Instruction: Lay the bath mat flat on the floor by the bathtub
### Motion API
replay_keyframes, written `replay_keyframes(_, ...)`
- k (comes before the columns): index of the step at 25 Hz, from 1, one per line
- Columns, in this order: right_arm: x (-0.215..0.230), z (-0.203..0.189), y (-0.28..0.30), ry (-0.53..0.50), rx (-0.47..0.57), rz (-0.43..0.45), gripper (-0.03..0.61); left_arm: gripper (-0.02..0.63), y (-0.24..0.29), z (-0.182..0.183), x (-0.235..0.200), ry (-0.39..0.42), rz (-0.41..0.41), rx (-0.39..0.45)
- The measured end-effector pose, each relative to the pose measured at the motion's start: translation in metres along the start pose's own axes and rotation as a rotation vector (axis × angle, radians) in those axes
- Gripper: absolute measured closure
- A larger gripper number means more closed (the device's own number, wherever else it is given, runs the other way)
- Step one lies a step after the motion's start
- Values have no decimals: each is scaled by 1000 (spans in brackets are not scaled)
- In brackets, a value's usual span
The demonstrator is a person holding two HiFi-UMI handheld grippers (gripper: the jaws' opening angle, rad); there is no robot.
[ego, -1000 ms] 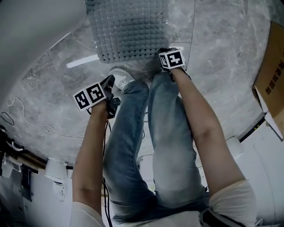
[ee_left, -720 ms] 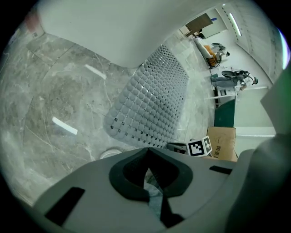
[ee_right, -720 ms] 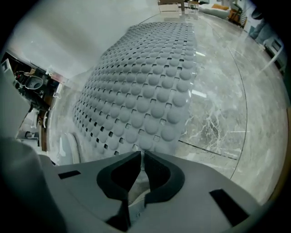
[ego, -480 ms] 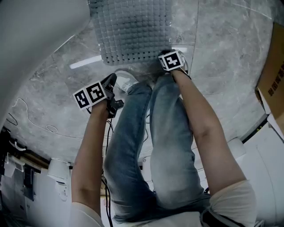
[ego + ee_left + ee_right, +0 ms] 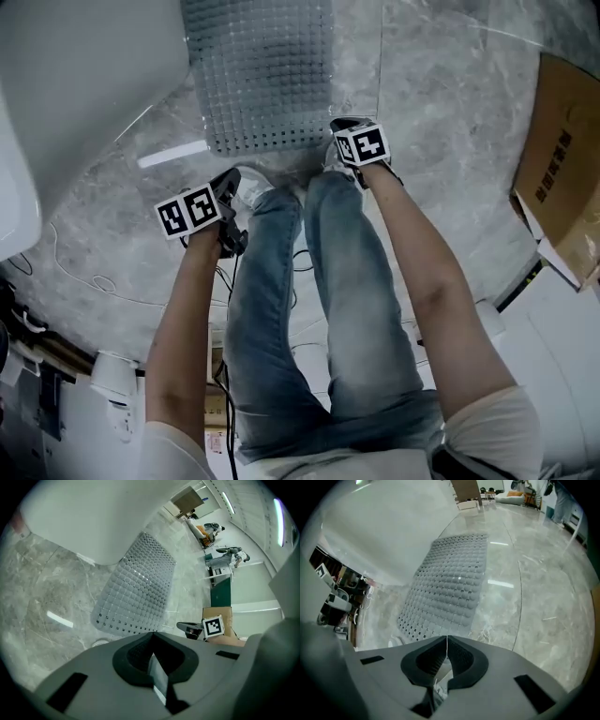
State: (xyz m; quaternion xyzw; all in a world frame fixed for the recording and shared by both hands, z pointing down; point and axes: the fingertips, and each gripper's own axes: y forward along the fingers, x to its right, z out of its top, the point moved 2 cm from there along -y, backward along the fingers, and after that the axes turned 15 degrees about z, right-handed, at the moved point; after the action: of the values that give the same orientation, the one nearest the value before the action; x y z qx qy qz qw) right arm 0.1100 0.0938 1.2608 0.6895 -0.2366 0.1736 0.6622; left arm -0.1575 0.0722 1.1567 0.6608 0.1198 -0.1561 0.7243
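The left gripper (image 5: 231, 180) and right gripper (image 5: 339, 123), closed and empty, have been lifted; the bath mat (image 5: 267, 75) is left flat at twelve o'clock, so the task seems finished.

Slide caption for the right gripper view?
Right gripper, jaws just closed and empty, facing the bath mat lying flat on the floor beside the bathtub.
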Motion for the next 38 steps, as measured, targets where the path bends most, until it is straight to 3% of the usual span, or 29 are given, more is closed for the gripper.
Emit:
replay_keyframes(4, -20, 36, -49, -5, 67, 31, 552, 597, -23, 8, 26, 51, 12, 15)
replay_keyframes(10, -69, 62, -118, -130, 66, 99, 552, 597, -67, 20, 74, 77, 7, 52)
replay_keyframes(21, -155, 100, -265, -137, 230, 181, 552, 597, -169, 28, 178, 156, -57, 167)
replay_keyframes(27, -196, 131, -350, -193, 306, 196, 552, 597, -245, 43, 219, 114, -81, 271)
replay_keyframes(38, -301, 181, -501, -310, 435, 235, 552, 597, -423, 69, 305, 206, -98, 501)
